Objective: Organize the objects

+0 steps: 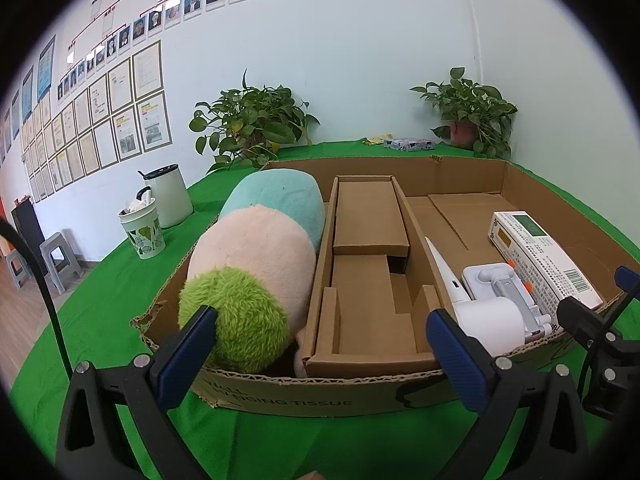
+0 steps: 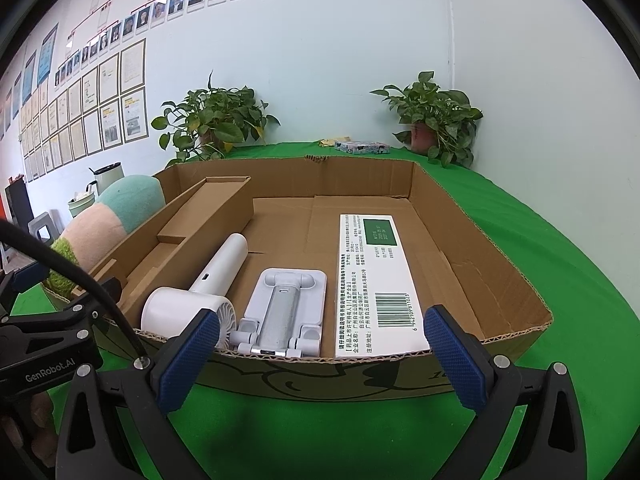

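Note:
A shallow cardboard box (image 1: 460, 168) (image 2: 480, 288) lies on the green table. A plush toy (image 1: 256, 256) (image 2: 116, 212) lies along its left side, next to a cardboard insert (image 1: 368, 280) (image 2: 192, 232). To the right lie a white handheld fan (image 1: 488, 316) (image 2: 200, 288), a white folding stand (image 1: 504, 284) (image 2: 284, 304) and a white medicine box (image 1: 544, 256) (image 2: 372, 280). My left gripper (image 1: 324, 356) is open and empty at the box's near wall. My right gripper (image 2: 324, 356) is open and empty at the near wall, in front of the stand.
Two potted plants (image 1: 252, 120) (image 1: 472, 112) and a small patterned box (image 1: 408, 144) stand at the table's back. A white canister (image 1: 168, 196) and a leaf-print cup (image 1: 144, 232) stand at the left. Grey stools (image 1: 56, 256) are beyond the left edge.

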Demonstrator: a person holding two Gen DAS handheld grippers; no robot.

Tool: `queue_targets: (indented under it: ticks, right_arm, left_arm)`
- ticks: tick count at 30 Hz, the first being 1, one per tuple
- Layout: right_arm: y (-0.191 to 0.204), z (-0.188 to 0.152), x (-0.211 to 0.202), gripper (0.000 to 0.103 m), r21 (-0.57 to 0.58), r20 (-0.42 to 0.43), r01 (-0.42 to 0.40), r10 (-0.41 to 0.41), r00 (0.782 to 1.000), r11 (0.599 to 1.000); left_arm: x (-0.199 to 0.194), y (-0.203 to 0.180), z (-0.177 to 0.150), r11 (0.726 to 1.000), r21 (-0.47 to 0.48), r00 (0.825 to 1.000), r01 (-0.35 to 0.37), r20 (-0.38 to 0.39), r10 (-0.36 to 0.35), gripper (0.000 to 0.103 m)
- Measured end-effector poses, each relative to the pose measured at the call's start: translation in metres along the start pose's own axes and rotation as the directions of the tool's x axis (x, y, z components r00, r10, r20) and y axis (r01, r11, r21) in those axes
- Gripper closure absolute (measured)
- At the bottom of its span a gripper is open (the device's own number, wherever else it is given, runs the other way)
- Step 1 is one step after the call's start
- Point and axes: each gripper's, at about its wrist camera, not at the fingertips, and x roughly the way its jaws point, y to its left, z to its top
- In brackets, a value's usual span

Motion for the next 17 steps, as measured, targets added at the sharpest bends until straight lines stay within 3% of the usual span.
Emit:
queue_targets:
  ticks: [17]
  right_arm:
    - [0.0041,-0.0001,-0.001,0.0,-0.013,-0.005,0.004,-0.004,1.0,1.0]
  left_arm:
    - [0.0008,0.0025,0.0001,1.0,-0.01,1.0,-0.017,-0.006,0.017,0.0]
